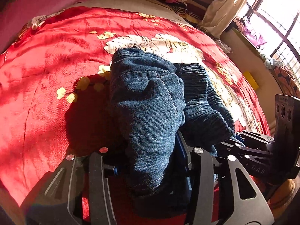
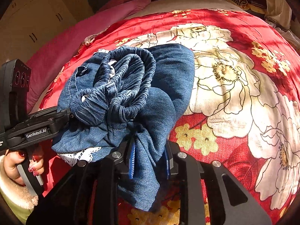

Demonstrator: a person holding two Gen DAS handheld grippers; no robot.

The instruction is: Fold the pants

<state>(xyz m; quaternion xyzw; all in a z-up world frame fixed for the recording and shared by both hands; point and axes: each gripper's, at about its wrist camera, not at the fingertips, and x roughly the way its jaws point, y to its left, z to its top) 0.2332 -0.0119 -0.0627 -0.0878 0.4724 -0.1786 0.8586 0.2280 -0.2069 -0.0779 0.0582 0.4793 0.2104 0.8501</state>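
Left gripper [image 1: 150, 161]: jaws narrowed onto a thick fold of the denim pants [image 1: 150, 101], fabric filling the gap. Right gripper [image 2: 150, 161]: jaws clamped on another bunch of the same garment. The pants hang crumpled between both grippers, elastic waistband [image 2: 127, 78] bunched uppermost, above the red floral bedspread [image 2: 234, 86].

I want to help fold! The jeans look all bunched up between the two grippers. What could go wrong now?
1. The jeans are crumpled in a wad, waistband twisted on top, so a fold now would likely come out lumpy.
2. The right gripper pinches only a thin bunch of denim, which might slip out.
3. The left gripper holds a thick wad, so pulling apart could drag the bedspread.
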